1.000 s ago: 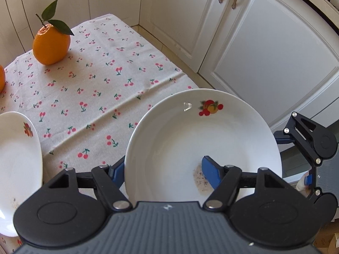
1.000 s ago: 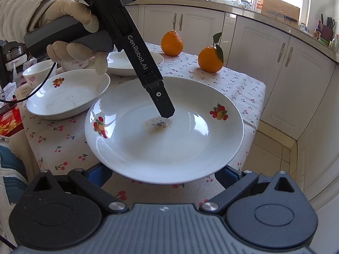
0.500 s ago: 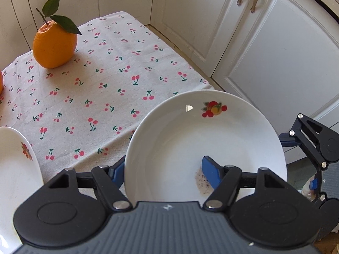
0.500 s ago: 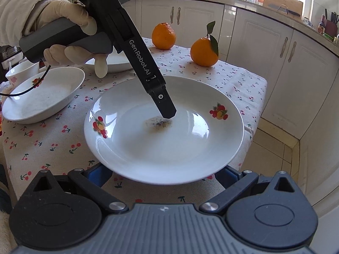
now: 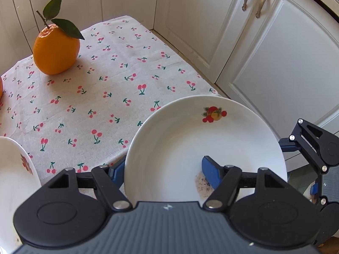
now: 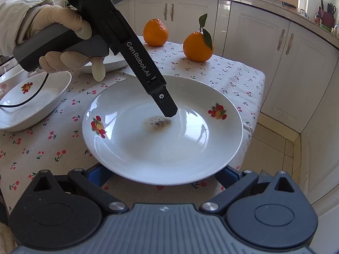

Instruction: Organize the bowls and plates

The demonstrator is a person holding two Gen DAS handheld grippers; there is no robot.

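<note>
Landmark taken: the large plate (image 6: 161, 139) with fruit motifs and a dark smudge at its centre

Left of the plate — a shallow white bowl (image 6: 31, 103) is seen on the cherry-print tablecloth (image 6: 53, 144), with a smaller bowl (image 6: 12, 77) partly visible behind it; these are not yet stacked. Behind the plate and partly hidden by the gloved hand (image 6: 63, 42), another plate (image 6: 110, 63) lies flat.

The plate itself is pinched by the left gripper (image 5: 163, 175): one blue finger rests inside the well, the other is under the rim, so it is clamped on the plate's edge. The plate is judged to be lifted or sliding near the table's right corner, overhanging it; the step in hand appears to be carrying it toward a stack. Little of the sorting is judged done.

The right gripper (image 6: 163, 174) is held beneath the plate's near rim, fingers spread wide, nothing gripped.

Behind the plate — two oranges (image 6: 198, 46), one with a leaf; clear of the likely path. Right of the plate, cabinet doors (image 6: 275, 67) and floor — a drop risk
</note>
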